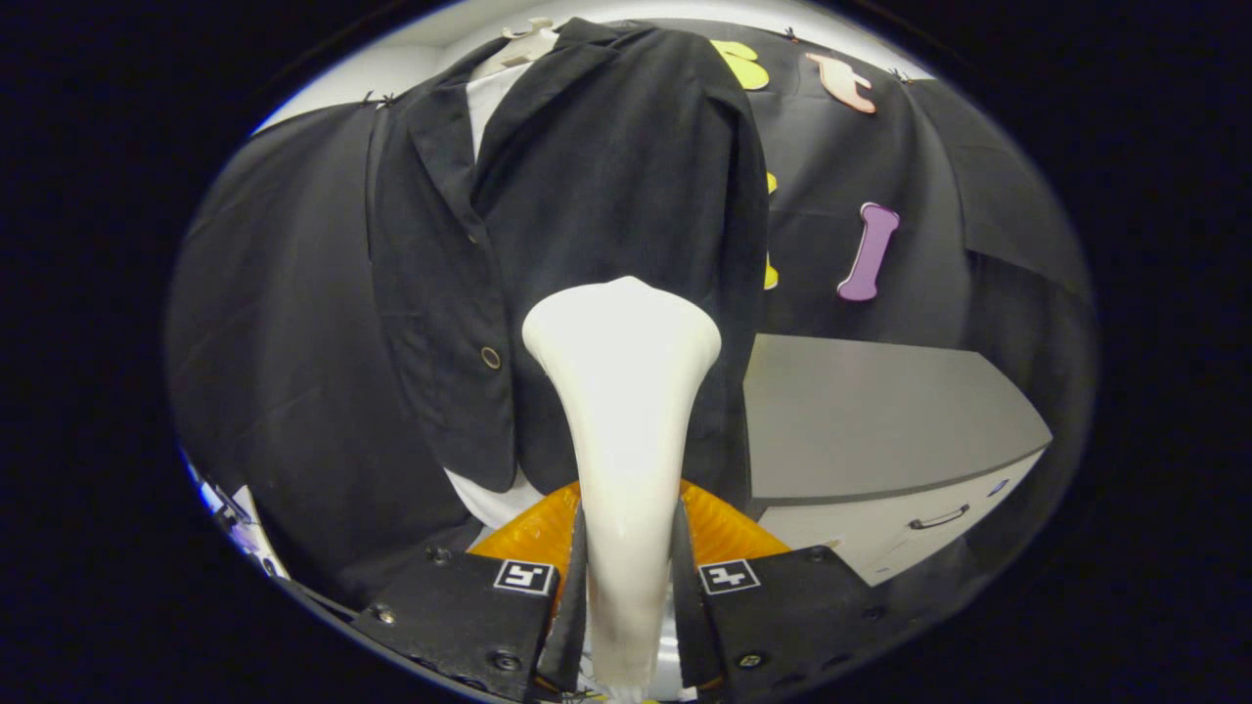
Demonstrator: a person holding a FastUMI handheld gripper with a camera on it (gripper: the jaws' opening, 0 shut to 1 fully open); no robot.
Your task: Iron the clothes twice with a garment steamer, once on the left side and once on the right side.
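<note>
The tool [626,587] is closed on the garment steamer [623,391]; both fingers press the narrow handle from either side, so the grip looks firm; the steamer's wide white head points forward, away from the fingers, and sits against or just in front of the lower front of the black jacket [577,244]. The jacket hangs upright on a form beyond the fingers, over a white shirt [489,98] that shows at the collar and below the hem; a brass button [490,358] lies just beside the steamer head, on the overlapping front panel. Beside the jacket stands a grey desk [880,420] with a drawer handle [939,518].

By my judgement a pass is in hand, with the head low on the panel next to the desk; whether contact is made I cannot tell, and which of the two passes this is cannot be read from here. The next move calls for a steady stroke along the panel, keeping the head flat to the cloth and clear of the button; the other side needs the same treatment.
</note>
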